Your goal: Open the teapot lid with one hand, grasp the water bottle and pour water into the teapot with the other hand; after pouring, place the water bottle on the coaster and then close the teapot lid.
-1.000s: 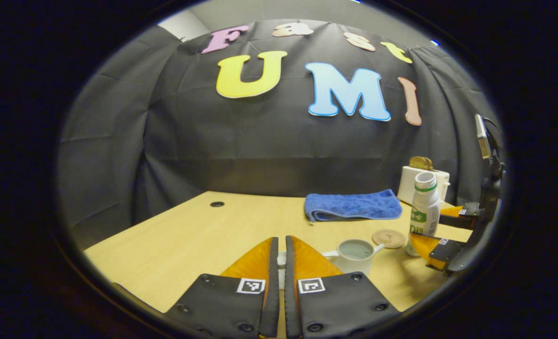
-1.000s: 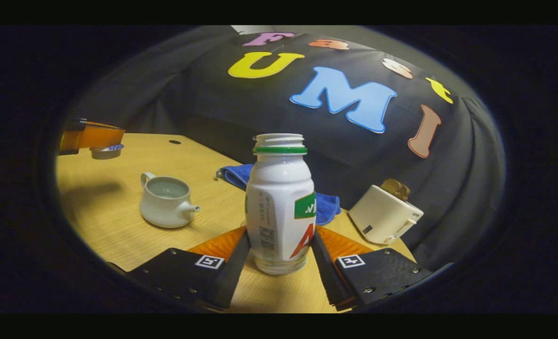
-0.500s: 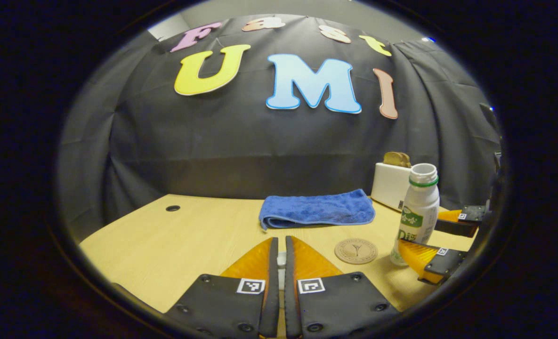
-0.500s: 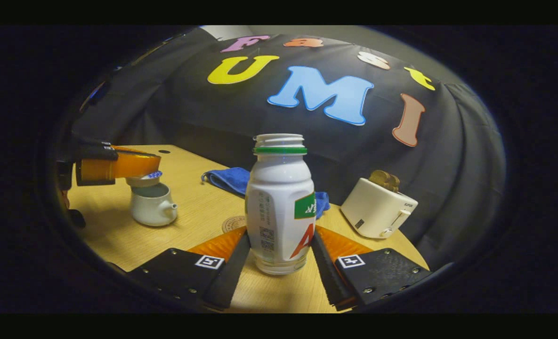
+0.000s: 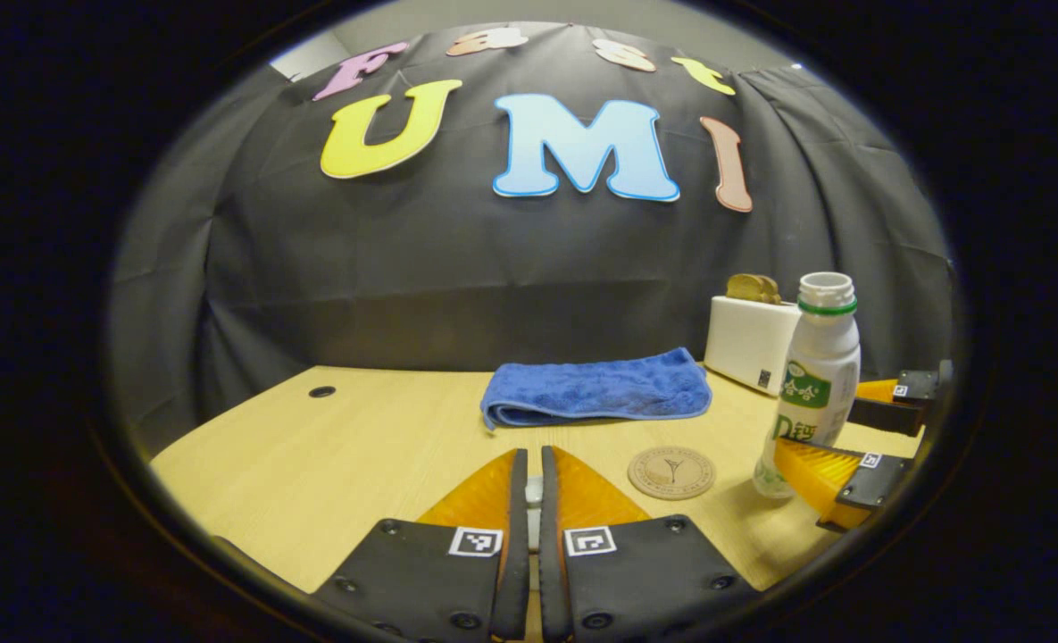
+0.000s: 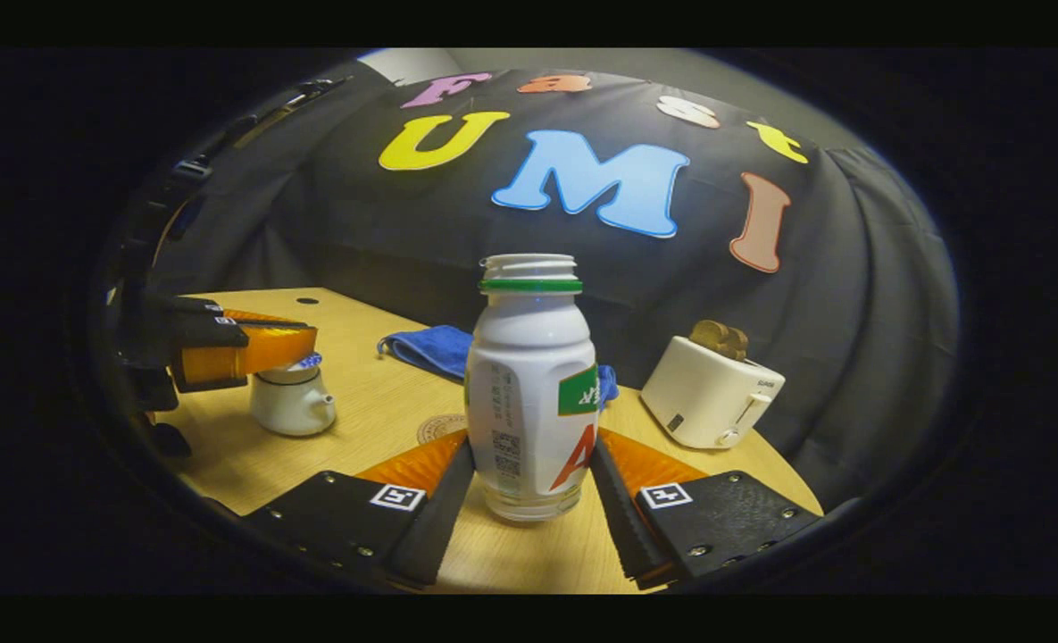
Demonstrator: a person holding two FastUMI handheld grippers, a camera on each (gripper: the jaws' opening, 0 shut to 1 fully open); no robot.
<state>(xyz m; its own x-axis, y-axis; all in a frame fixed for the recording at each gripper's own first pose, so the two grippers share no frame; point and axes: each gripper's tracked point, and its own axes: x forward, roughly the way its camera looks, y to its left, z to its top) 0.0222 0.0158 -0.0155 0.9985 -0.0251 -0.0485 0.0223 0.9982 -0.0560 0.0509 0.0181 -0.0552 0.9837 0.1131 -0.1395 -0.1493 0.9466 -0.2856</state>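
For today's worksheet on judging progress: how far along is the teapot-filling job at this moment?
Done: not certain; the water bottle is upright and uncapped, but the pictures don't show whether water was poured.
In hand: the left gripper holds the lid at the teapot rim; the right gripper clamps the bottle.
Left: the bottle is beside the coaster, not on it; release the lid.

Black screwed tool (image 5: pixel 529 500) plates; square markers

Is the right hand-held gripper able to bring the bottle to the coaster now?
Probably yes: the right hand-held gripper grips the bottle, and the coaster lies bare beside it, with open table between.
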